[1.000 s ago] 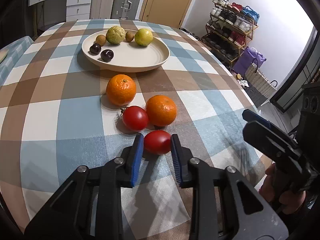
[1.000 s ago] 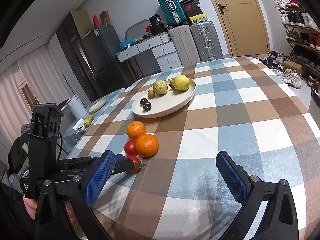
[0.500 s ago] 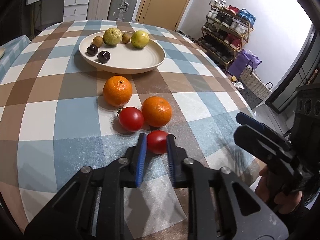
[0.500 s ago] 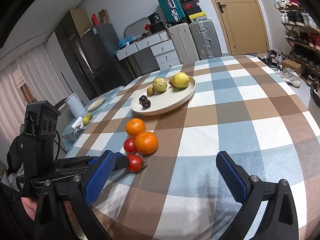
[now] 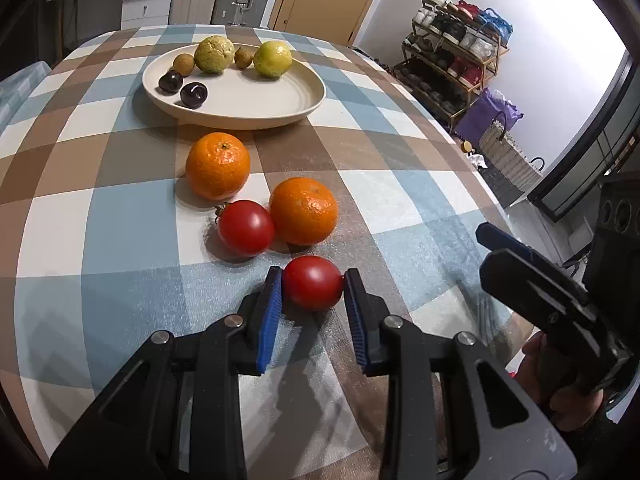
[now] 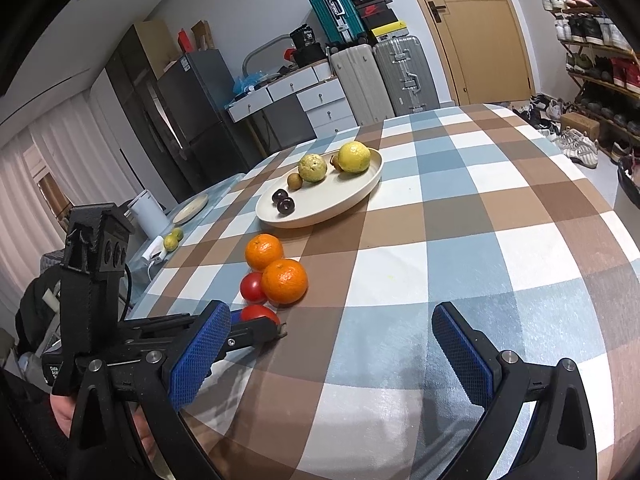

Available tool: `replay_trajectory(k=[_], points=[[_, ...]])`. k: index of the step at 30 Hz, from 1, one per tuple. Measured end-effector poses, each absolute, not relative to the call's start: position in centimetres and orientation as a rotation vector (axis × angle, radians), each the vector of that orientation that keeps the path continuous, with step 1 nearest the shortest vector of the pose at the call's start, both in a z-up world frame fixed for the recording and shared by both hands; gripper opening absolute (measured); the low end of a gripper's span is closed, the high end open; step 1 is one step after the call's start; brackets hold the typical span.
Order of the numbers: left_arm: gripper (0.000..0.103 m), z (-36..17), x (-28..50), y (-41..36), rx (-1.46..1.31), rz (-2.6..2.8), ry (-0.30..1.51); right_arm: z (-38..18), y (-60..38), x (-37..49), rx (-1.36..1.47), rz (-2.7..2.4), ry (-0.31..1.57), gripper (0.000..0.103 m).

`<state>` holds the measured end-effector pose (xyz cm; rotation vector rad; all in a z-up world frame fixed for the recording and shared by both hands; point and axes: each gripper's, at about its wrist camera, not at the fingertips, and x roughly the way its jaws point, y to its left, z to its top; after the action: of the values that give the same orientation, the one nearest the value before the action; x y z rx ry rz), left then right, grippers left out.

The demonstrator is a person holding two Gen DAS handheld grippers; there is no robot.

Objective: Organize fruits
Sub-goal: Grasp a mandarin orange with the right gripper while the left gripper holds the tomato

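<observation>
Checkered tablecloth [image 5: 120, 208]. Left wrist view: left gripper [image 5: 313, 300] pinches near tomato [image 5: 313, 288] between both pads, plate [image 5: 240, 114] straight ahead, far. Right wrist view: right gripper [image 6: 332, 348] spread wide, empty, tomato [image 6: 258, 314] at its left.

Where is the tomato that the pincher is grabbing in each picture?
Left wrist view: the held tomato sits low in the middle, pinched between the left gripper's blue pads.
Right wrist view: the same tomato peeks out low on the left, half hidden behind the left gripper's black fingers.
Shared landmark: the cream plate of fruit lies beyond the oranges in both views.
</observation>
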<state>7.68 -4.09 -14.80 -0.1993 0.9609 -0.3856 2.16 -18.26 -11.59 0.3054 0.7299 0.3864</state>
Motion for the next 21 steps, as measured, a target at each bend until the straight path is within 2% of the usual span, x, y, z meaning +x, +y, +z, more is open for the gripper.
replay_trajectory(k=[17, 21], points=[[0.028, -10.4, 4.7, 4.4, -0.274, -0.314, 0.793, -12.0, -14.6, 3.6, 0.268, 0.455, 0.799, 0.103], [0.028, -10.2, 4.3, 6.0, -0.291, -0.311, 0.779, -12.2, -13.4, 5.7, 0.224, 0.475, 0.831, 0.097]])
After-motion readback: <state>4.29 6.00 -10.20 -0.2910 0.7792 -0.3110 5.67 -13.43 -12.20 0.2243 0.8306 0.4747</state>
